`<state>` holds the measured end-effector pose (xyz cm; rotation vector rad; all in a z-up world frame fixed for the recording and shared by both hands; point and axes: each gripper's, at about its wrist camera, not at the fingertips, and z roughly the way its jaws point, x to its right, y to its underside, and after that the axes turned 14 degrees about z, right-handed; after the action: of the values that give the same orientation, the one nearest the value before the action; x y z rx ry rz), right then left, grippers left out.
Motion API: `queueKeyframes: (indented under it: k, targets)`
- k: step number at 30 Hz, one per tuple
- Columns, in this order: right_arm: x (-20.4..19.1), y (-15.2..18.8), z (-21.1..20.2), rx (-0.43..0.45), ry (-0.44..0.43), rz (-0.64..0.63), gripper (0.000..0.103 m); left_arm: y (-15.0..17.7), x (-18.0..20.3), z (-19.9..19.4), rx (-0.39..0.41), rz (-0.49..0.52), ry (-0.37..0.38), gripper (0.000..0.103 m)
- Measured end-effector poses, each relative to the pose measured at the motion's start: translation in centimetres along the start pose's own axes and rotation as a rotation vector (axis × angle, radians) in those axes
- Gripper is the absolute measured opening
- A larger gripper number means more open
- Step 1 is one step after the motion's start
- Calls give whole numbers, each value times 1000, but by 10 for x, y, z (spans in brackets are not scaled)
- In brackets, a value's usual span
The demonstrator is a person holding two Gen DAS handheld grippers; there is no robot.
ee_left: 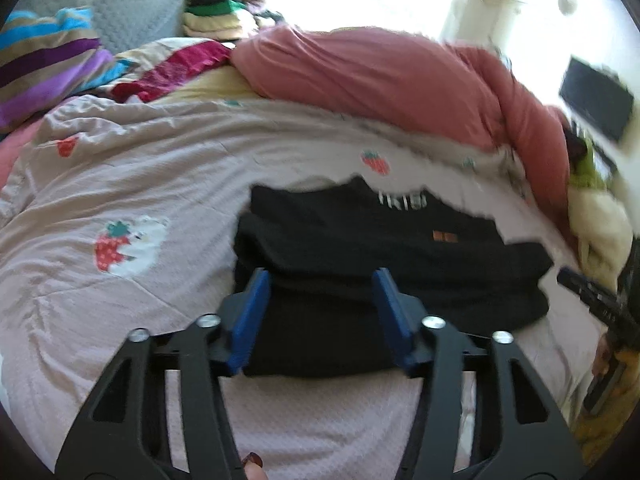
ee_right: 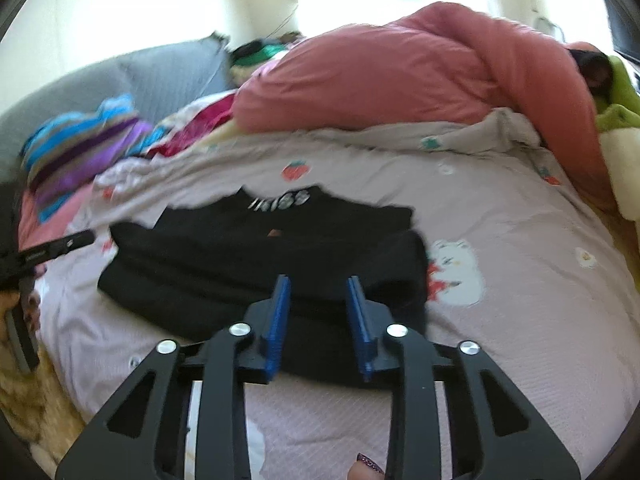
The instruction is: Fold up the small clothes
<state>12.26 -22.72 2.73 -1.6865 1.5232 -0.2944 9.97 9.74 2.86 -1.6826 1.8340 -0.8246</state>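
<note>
A small black garment [ee_left: 384, 264] with white lettering at the neck lies partly folded on the pink strawberry-print bed cover [ee_left: 120, 184]. My left gripper [ee_left: 322, 280] is open, its blue fingers [ee_left: 252, 312] spread above the garment's near left part, holding nothing. In the right wrist view the same garment [ee_right: 256, 256] lies ahead; my right gripper [ee_right: 318, 286] is open over its near right part, empty. Each gripper shows at the other view's edge: the right gripper [ee_left: 600, 300] and the left gripper [ee_right: 52, 252].
A rolled pink duvet [ee_left: 400, 80] lies across the back of the bed. A striped pillow [ee_left: 48, 60] and grey headboard cushion [ee_left: 132, 8] sit at the back left, with stacked folded clothes [ee_left: 216, 16] behind. Green and cream fabric [ee_left: 592, 184] lies at the right.
</note>
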Motion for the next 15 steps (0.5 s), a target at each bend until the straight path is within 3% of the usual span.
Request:
queueKeyframes:
  k: [2,10,15]
  targets:
    - [-7,8,6,-32,-12,-20,26,6,13,11,-44,38,17,27]
    - [-18,29,32,-112,-1,-56,25,20,38,44,-132,150,-39,26]
    - [-8,30,60,-159,96,-52,25,19,37,66,-183,179,-66,26]
